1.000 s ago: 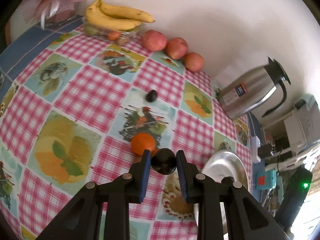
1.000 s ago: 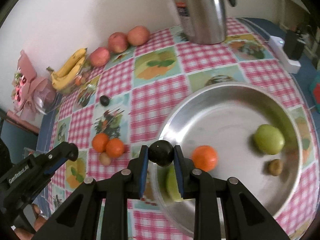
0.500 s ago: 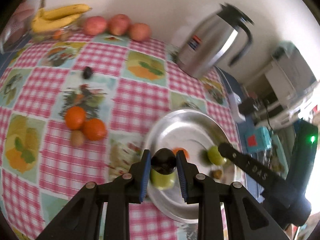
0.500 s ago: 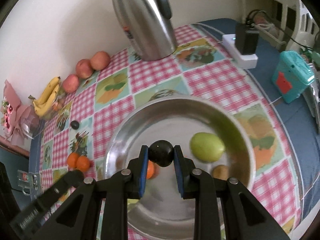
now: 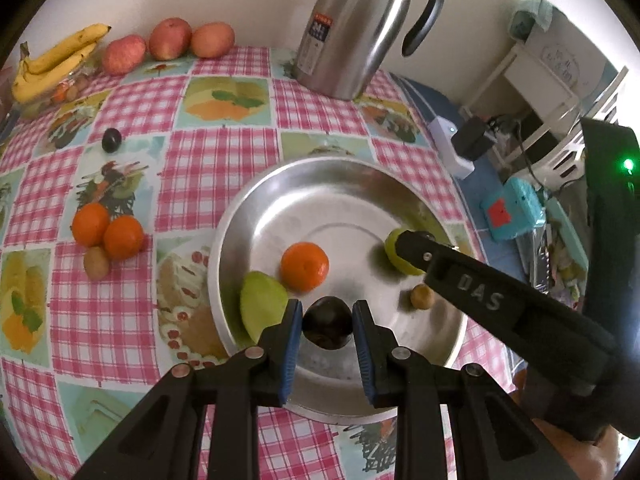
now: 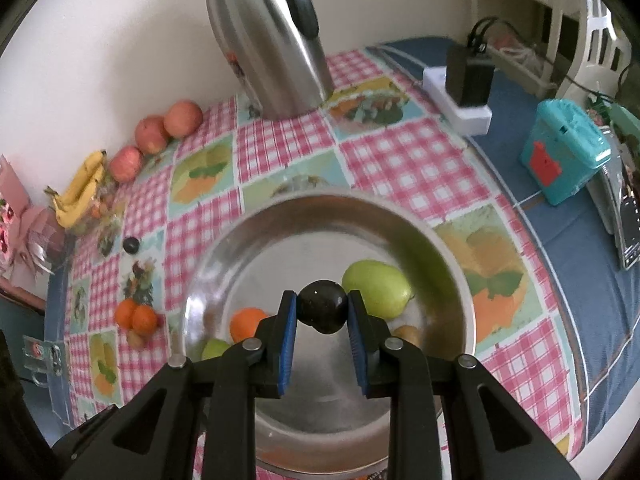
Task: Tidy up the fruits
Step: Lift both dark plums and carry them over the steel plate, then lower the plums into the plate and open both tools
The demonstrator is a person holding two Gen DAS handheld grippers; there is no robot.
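Note:
My left gripper is shut on a dark plum above the near side of the steel bowl. My right gripper is shut on another dark plum over the same bowl. In the bowl lie an orange, a green pear, a second green fruit and a small brown fruit. The right gripper's arm reaches in from the right in the left wrist view.
On the checked cloth left of the bowl lie two oranges, a small brown fruit and a third plum. Apples and bananas line the wall. A steel jug stands behind the bowl.
Both grippers have swung to the right with their plums, from the cloth and the bowl's left rim to over the bowl. The left one travelled farther and rolled.

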